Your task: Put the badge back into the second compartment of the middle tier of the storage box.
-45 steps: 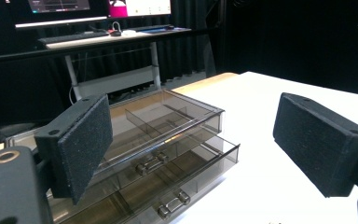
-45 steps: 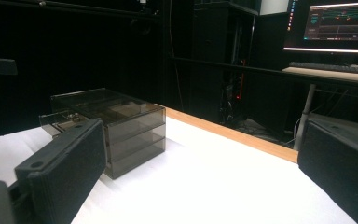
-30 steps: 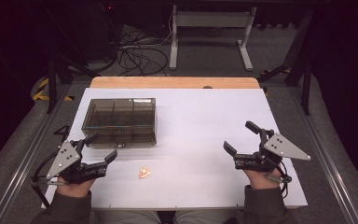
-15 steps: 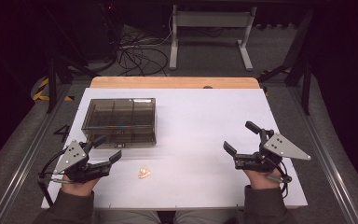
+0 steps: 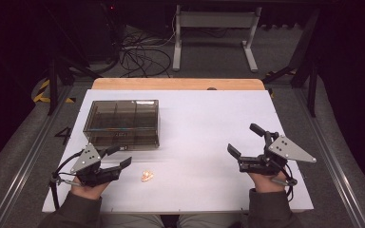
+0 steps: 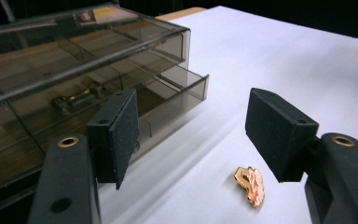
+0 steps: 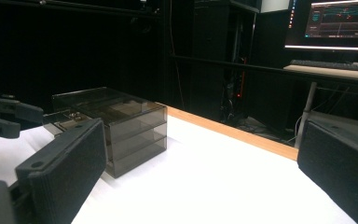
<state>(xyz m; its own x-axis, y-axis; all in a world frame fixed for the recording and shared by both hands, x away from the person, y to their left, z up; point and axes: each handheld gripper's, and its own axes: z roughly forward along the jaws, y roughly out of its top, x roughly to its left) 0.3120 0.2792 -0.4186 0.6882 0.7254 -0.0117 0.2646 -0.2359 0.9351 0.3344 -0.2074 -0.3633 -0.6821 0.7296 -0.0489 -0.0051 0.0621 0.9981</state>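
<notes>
Jaws spread wide and empty, both grippers, left gripper (image 5: 119, 158) and right gripper (image 5: 245, 141), rest on the white table (image 5: 204, 123) flanking a small orange-gold trinket (image 5: 147, 176) beside a smoky transparent plastic drawer box (image 5: 122, 122).

Right gripper (image 7: 200, 177) jaws spread wide, smoky drawer box (image 7: 116, 128) ahead on white table (image 7: 214, 182)

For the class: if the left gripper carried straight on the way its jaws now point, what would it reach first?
Probably bare white table first. The left gripper points between the smoky drawer box and the small gold pin, touching neither; depth is uncertain.
</notes>
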